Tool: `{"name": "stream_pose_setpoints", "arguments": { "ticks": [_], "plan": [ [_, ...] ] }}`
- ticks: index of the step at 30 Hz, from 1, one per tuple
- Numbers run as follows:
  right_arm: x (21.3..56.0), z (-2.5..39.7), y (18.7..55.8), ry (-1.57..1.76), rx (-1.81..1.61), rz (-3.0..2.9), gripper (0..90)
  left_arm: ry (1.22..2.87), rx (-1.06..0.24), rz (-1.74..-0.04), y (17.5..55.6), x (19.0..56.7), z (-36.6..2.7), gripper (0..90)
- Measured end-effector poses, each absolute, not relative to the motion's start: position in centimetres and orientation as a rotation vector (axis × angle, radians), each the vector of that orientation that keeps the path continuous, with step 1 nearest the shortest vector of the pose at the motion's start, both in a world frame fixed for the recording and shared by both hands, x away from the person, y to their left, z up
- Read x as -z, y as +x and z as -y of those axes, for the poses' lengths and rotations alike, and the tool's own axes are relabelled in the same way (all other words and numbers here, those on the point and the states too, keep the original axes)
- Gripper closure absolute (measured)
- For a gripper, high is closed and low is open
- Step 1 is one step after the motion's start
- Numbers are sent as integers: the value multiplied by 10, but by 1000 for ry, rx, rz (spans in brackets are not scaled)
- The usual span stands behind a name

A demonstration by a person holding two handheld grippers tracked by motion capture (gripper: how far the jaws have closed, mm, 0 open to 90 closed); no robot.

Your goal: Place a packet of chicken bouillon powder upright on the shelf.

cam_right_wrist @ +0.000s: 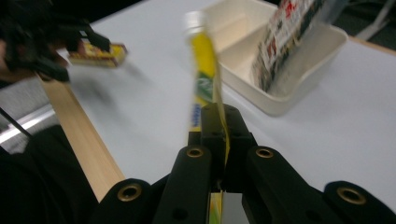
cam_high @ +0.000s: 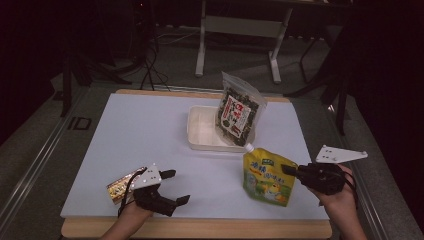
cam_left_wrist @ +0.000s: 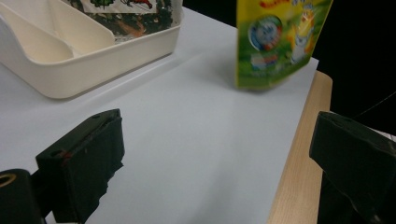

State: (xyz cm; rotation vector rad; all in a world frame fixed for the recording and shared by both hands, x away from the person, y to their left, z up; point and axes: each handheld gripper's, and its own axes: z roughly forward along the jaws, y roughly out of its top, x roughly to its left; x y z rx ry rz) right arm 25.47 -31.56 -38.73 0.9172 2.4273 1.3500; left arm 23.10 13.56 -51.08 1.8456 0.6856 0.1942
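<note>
- Yellow spouted pouch [cam_high: 266, 176] upright near front right of white table [cam_high: 150, 135], just in front of cream tray [cam_high: 200, 131]; white cap at top, cartoon print on face.
- Clamped by its right edge in right gripper [cam_high: 291, 170]; jaws pressed together on the pouch edge, seen edge-on in right gripper view [cam_right_wrist: 205, 79], cap blurred there.
- In left gripper view, pouch [cam_left_wrist: 275, 42] cut off at top edge; bottom edge appears just clear of the table, contact hard to judge.
- Tray divided into compartments [cam_left_wrist: 56, 46]; dark snack bag [cam_high: 239, 112] standing tilted in its right part, top rising above the rim. Bag's print too small to read; bag cut off at the top in both gripper views [cam_right_wrist: 289, 37].
- Left gripper [cam_high: 175, 186] low at front left, jaws spread wide, nothing between them; fingers [cam_left_wrist: 84, 163] over bare table, contact not clear.
- Small gold packet [cam_high: 120, 186] flat on table just left of left gripper, partly hidden behind its grey plate; blurred in right gripper view [cam_right_wrist: 98, 53].
- Wooden table edge [cam_left_wrist: 299, 163] along the front.
</note>
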Motion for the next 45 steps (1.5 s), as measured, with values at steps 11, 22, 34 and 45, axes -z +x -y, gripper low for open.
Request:
{"name": "stream_pose_setpoints", "arguments": {
  "ticks": [11, 22, 34, 45],
  "plan": [
    [356, 304, 264, 910, -1438, -2328, 900, 1841, -206, -685, 231, 512, -135, 35],
    [334, 273, 273, 880, -1456, -2308, 900, 1838, -211, -687, 231, 511, -137, 35],
    [320, 248, 289, 877, -1517, -2271, 900, 1832, -212, -687, 230, 511, -138, 35],
    [304, 218, 302, 863, -1507, -2199, 900, 1831, -226, -683, 229, 512, -138, 35]
  ]
}}
